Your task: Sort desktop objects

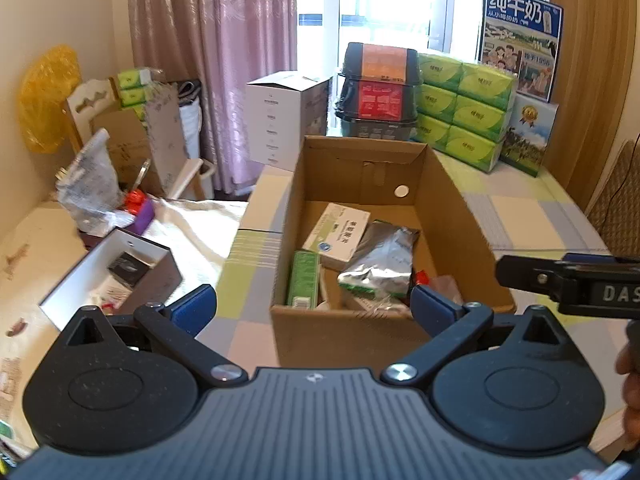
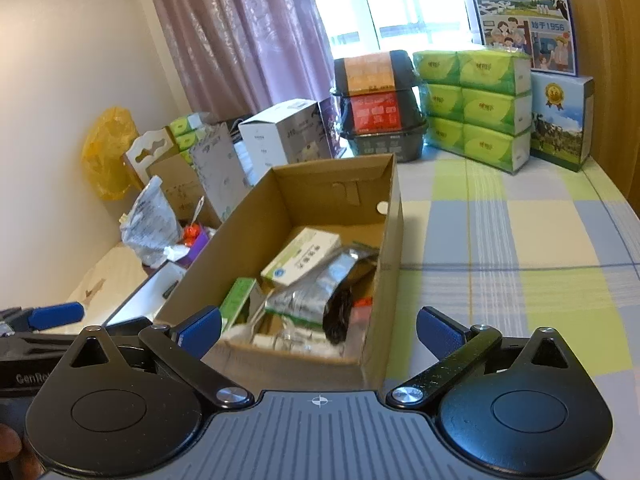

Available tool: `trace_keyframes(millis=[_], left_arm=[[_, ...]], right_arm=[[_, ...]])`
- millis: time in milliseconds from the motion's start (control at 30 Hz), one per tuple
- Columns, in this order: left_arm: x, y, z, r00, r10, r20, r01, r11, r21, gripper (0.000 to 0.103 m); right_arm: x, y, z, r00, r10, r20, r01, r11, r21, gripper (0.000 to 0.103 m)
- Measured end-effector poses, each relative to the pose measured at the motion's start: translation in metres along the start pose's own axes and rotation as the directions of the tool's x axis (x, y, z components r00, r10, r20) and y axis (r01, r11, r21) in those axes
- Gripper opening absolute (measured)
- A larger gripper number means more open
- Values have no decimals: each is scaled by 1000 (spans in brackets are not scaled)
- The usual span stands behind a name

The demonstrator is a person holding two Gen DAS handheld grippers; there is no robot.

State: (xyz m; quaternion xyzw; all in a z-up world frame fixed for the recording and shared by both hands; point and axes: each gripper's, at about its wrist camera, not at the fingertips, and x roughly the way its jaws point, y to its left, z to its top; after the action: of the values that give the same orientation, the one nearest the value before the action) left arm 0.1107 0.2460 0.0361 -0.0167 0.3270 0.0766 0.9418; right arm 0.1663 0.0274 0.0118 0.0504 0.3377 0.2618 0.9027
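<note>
Centrally, an open cardboard box (image 1: 452, 216) on the checked bench (image 2: 520, 240) holds a white carton (image 1: 338, 232) and foil pouch (image 1: 380, 264); left hand-held gripper (image 1: 314, 308) gapes wide, empty; right hand-held gripper (image 2: 318, 326) likewise wide, empty.

"纯牛奶" on blue milk carton (image 1: 520, 36)

Open brown cardboard box (image 1: 452, 216) (image 2: 280, 216) sits on the checked tablecloth, top flaps folded inward, a small white round sticker on its far inner wall. Inside, piled loosely:
- white flat carton with green print (image 1: 338, 232) (image 2: 300, 256), tilted, propped toward the far side.
- crumpled silver foil pouch (image 1: 380, 260) (image 2: 316, 292), lying against and partly over the carton's near edge.
- green narrow box (image 1: 303, 278) (image 2: 238, 304), along the left wall.
- small red item (image 1: 421, 278) (image 2: 363, 302) by the right wall, too hidden to identify.
</note>
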Motion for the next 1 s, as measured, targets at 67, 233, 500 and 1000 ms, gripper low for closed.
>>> trace_keyframes(millis=[67,233,500,1000], left_arm=[[-8,2,-5,1000,7,0,-7,1000,-16,101],[-30,2,-19,1000,21,-1,-21,998,-53,102],[-55,-10,-33,999,24,-38,-28,996,-87,102],[-103,-27,-40,999,-17,-47,12,995,-94,102]], right_arm=[[-9,1,-5,1000,-11,-4,11,1000,-8,101],[-31,5,-21,999,-51,-1,50,997,-52,101],[-63,5,-39,997,-75,-5,75,996,-55,101],[-114,13,-53,998,-58,-9,58,997,-60,101]])
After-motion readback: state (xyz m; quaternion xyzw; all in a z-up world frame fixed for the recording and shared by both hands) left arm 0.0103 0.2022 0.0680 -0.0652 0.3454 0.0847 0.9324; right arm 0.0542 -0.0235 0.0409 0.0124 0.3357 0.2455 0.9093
